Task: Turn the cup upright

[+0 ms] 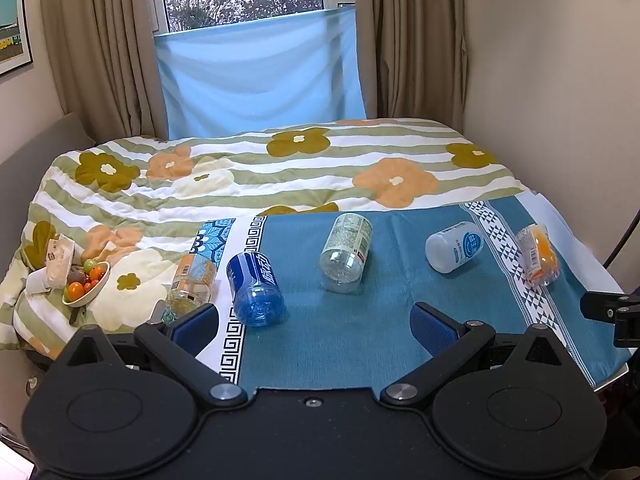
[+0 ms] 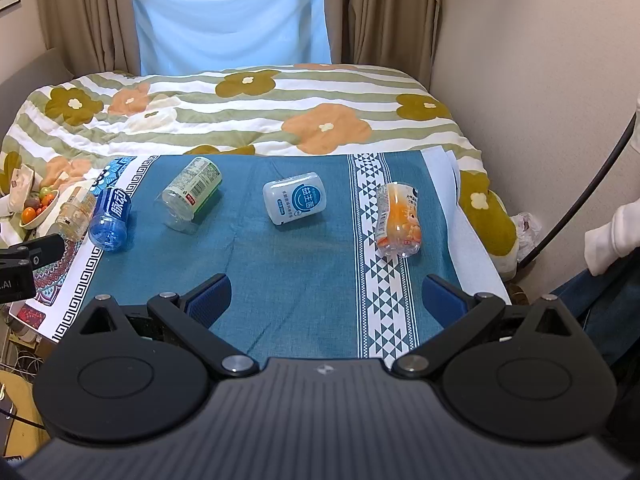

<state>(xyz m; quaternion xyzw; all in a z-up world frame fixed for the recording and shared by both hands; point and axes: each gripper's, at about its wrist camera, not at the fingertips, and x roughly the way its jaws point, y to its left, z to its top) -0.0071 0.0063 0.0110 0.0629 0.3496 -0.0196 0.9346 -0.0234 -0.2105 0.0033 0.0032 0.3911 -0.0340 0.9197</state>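
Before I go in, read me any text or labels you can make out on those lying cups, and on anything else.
"脉动": blue cup, white letters.
"益生菌": white cup, in its blue ring; smaller print blurred.
".AI": left gripper's black mount, partly cut off in the right wrist view.
Green-label cup: barcode and print, too small.
Orange cup: unreadable.
Amber cup: unreadable.

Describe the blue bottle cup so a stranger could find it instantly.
Start at the teal cloth spread over the foot of the flowered bed. Five cut-off bottle cups lie on their sides across it; look near the cloth's left, Greek-key border. The blue bottle cup is the only one of tinted blue plastic, with a dark blue label in white lettering.
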